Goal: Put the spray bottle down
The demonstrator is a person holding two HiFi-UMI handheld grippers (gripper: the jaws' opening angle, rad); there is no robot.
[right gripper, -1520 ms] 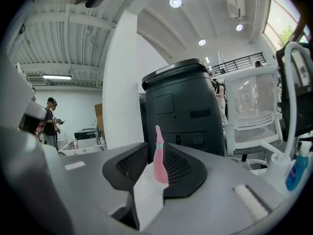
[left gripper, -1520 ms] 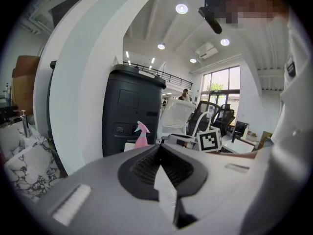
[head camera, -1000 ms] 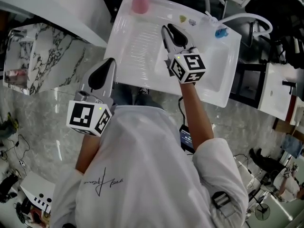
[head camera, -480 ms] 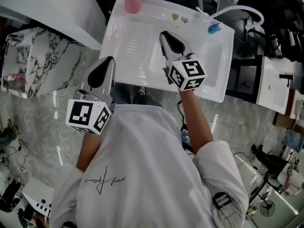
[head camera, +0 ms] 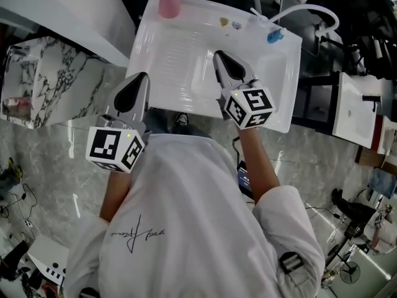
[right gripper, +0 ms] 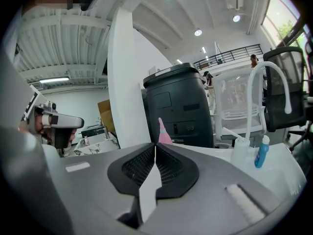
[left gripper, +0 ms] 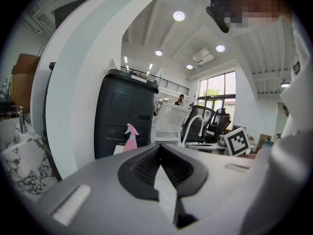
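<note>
The pink spray bottle (head camera: 167, 5) stands upright and free at the far left corner of the white sink top (head camera: 170, 73). It also shows as the pink bottle (left gripper: 130, 137) in the left gripper view and the pink bottle (right gripper: 164, 131) in the right gripper view. My right gripper (head camera: 220, 56) hovers over the basin, well short of the bottle. Its jaws have just been closing and meet with nothing between them (right gripper: 155, 147). My left gripper (head camera: 141, 81) hangs at the sink's near edge, also shut and empty (left gripper: 159, 147).
A white faucet (head camera: 310, 14) arches over the basin's far right, with a small blue bottle (head camera: 275, 36) beside it. Behind the sink stands a black bin (right gripper: 178, 106). A marble-patterned unit (head camera: 43, 73) sits to the left. Office chairs (right gripper: 286, 92) lie beyond.
My right gripper has drawn back from the pink bottle toward the basin's near side. The left gripper has stayed where it was.
</note>
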